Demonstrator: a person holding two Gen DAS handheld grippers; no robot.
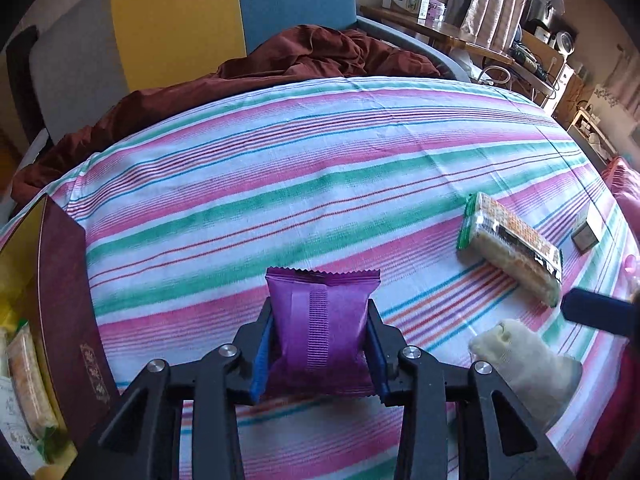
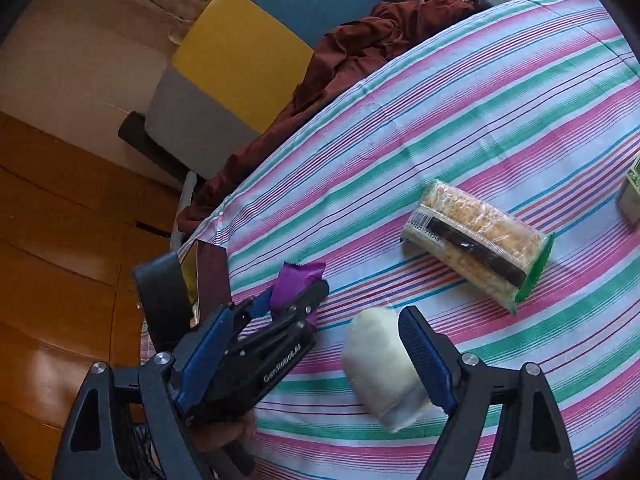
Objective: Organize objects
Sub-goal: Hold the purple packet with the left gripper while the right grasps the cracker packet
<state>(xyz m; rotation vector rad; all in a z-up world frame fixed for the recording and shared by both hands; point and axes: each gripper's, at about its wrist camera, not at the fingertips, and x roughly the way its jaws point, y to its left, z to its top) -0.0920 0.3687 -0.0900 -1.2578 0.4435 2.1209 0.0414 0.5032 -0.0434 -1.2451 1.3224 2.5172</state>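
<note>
Gripping a purple snack packet (image 1: 320,332): left gripper (image 1: 320,344) clamped on its two sides, blue pads pressing the wrapper above the striped sheet (image 1: 320,152).
Packet sits upright between the pads. Beside the packet: maroon box (image 1: 68,304), open, holding wrapped snacks. Right gripper (image 2: 320,344) stands wide apart; a pale wrapped bun (image 2: 380,364) lies between its fingers, untouched. Farther from the packet lies a cracker pack (image 2: 480,240).

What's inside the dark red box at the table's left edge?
The box has a gold lining and holds a clear-wrapped cracker pack above white packaging. Its near wall and the frame edge hide the rest.
</note>
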